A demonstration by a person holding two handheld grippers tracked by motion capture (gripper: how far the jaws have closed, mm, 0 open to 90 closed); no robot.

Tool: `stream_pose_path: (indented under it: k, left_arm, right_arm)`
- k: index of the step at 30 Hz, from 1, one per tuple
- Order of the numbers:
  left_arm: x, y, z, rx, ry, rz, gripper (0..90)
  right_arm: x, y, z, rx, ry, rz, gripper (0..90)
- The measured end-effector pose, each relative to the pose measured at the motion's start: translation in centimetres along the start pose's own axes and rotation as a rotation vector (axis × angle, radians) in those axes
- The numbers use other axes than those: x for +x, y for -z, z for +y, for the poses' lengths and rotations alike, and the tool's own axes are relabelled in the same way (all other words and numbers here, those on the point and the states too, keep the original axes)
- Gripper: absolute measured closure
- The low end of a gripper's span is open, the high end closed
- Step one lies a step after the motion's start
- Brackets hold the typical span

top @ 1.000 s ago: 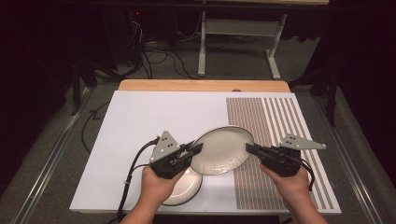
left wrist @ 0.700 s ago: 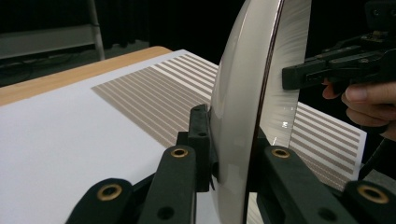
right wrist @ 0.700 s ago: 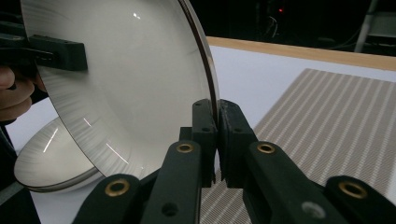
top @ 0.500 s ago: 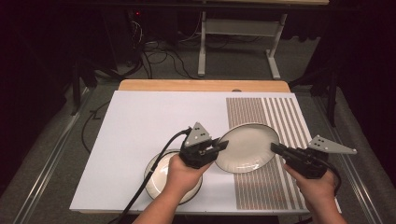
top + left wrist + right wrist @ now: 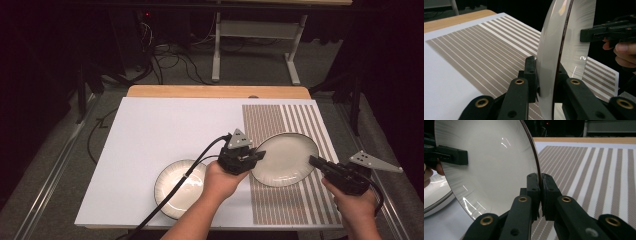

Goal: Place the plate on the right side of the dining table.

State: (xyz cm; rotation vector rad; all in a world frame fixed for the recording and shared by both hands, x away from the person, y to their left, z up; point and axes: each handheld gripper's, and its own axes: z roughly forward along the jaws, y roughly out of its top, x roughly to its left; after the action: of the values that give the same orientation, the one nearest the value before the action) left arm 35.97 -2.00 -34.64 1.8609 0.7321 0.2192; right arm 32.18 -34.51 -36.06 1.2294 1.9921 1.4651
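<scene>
Two claws [image 5: 257, 155] [image 5: 314, 161] pinch plate's [image 5: 285, 160] opposite rims.

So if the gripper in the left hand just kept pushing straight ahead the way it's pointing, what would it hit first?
The left gripper is already clamped on the rim of the raised plate, so it would only push that plate along. Beyond it, roughly in line, waits the right gripper gripping the opposite rim, though depth is hard to judge.
</scene>
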Motion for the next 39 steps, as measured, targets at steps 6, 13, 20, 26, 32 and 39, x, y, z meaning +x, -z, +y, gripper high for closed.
stream_pose_path:
  k: [6, 13, 20, 26, 32, 39]
  left_arm:
    - [-0.3, -2.0, -0.1, 0.019, 0.033, 0.003, 78.9]
    - [0.2, -4.4, -0.3, 0.058, 0.042, 0.001, 77.0]
    - [0.8, -6.6, -0.5, 0.077, 0.046, -0.003, 75.8]
    - [0.8, -7.4, -0.8, 0.088, 0.056, 0.007, 75.4]
    - [0.8, -7.7, -1.1, 0.104, 0.048, 0.024, 74.6]
    - [0.7, -8.0, -1.1, 0.111, 0.056, 0.046, 73.2]
  right_arm:
    - [-1.3, 0.4, -0.5, 0.005, -0.013, -0.036, 87.8]
    - [-2.4, 0.6, -1.1, 0.02, -0.038, -0.06, 88.1]
    - [-3.5, 0.5, -1.6, 0.031, -0.048, -0.098, 88.3]
    - [-4.1, 0.2, -2.0, 0.045, -0.051, -0.116, 88.2]
    - [-4.1, 0.2, -2.2, 0.051, -0.043, -0.129, 88.2]
    - [-4.0, 0.1, -2.2, 0.054, -0.043, -0.14, 88.3]
